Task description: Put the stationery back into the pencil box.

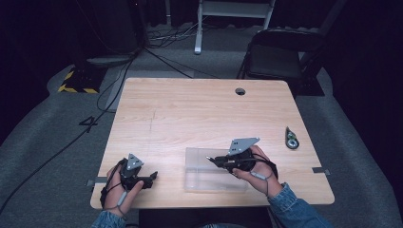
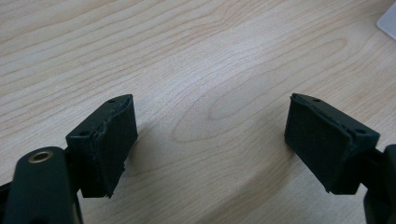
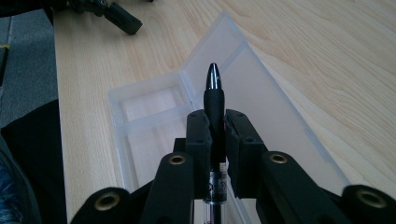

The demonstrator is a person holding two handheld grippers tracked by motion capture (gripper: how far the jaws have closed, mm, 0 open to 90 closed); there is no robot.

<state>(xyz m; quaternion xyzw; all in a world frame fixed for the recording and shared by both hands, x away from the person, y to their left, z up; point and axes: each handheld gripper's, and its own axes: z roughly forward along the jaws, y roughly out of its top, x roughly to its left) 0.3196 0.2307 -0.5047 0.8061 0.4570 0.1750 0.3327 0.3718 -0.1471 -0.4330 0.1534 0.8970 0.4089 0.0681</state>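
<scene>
Black pen (image 3: 215,100) sat clamped in the right gripper (image 3: 215,126) jaws, over the clear case (image 3: 154,116). Left gripper (image 2: 210,135) jaws stood apart above the wooden surface (image 2: 196,56).

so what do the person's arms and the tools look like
Each hand carries a black two-jaw tool: left tool, right tool. Both have a grey three-cornered plate on top and a thin cable looping round the hand. The jaws end in dark flat pads, with brass-coloured rivets at the joints. Blue denim sleeves cover the forearms.

Light wooden surface (image 1: 199,114) evenly lit from above, dark surroundings. Soft shadows beneath black padded jaws in left gripper view. Close foreground slightly blurred; no glare.
</scene>
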